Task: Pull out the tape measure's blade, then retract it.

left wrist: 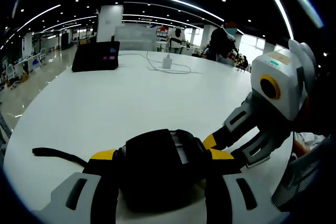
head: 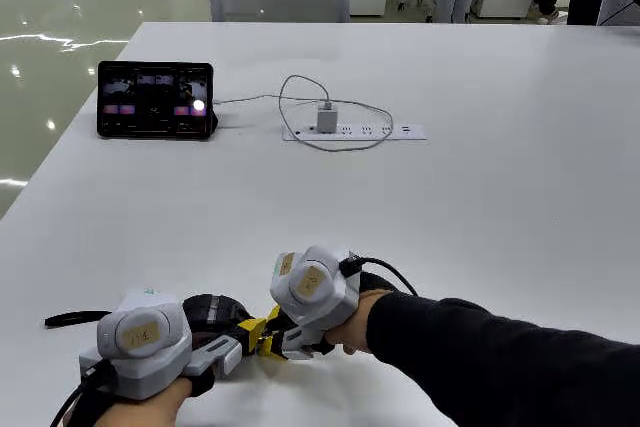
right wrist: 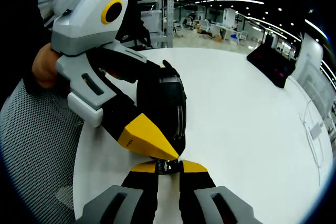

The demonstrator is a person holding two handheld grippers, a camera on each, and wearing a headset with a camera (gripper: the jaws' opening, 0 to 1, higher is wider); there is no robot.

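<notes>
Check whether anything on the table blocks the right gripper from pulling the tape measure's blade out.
Nothing visible does. The left gripper clamps the tape measure, the right gripper is shut on its blade tip, and the tablet and power strip lie far back on the table, well away.

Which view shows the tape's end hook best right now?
The right gripper view: the end hook sits pinched between the yellow tips of the right gripper, just below the black case. The left gripper view shows the case clamped in the left gripper, hiding the hook. In the head view the grippers cover it.
</notes>
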